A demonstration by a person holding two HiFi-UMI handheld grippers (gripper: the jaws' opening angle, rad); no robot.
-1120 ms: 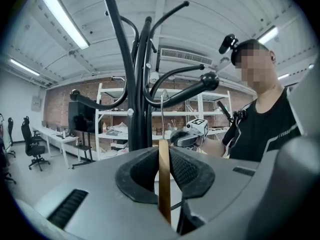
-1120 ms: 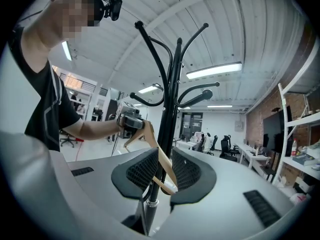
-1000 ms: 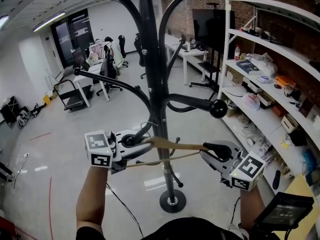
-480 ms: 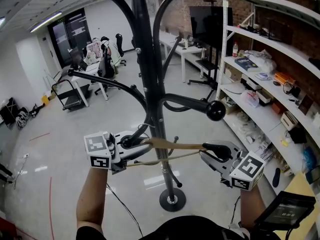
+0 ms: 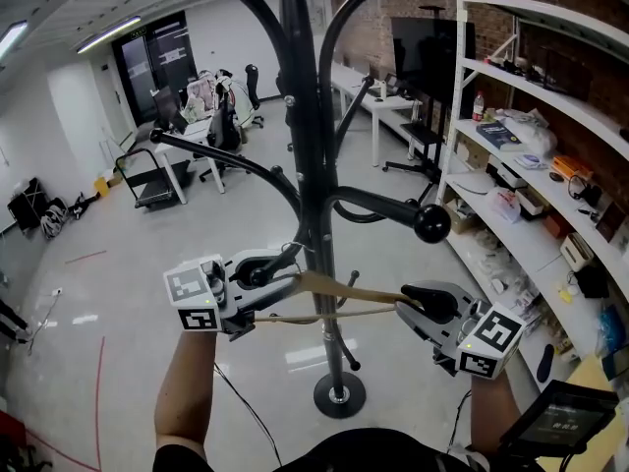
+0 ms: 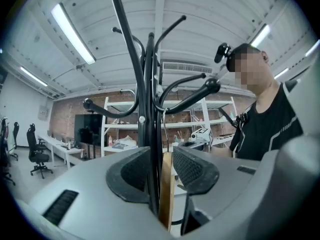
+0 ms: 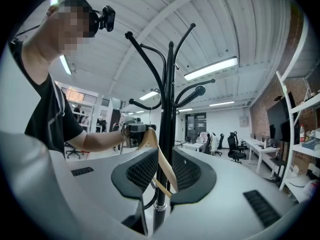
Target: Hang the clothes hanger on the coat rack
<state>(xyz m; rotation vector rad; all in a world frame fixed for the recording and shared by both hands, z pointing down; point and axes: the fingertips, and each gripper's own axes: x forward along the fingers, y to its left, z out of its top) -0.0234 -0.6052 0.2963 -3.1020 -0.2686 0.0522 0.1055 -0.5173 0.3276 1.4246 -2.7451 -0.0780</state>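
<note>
hanger (image 5: 364, 289) is light, stiff wood, best held by its tips. my left gripper (image 5: 273, 285) has just been spreading off one end; right gripper (image 5: 411, 301) pinches the other.

Head view down, gripper views share coat rack (image 5: 313, 214)

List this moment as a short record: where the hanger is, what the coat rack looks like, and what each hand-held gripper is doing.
hanger: wooden, roughly level, crossing the rack, one end at each gripper
coat rack: black, upright, curved arms with ball tips
left hand-held gripper: jaws have just been opening; hanger end between them, not pressed
right hand-held gripper: hanger's other end between its jaws; grip unclear
hook: seems to reach one of the rack's arms; not certain
</note>
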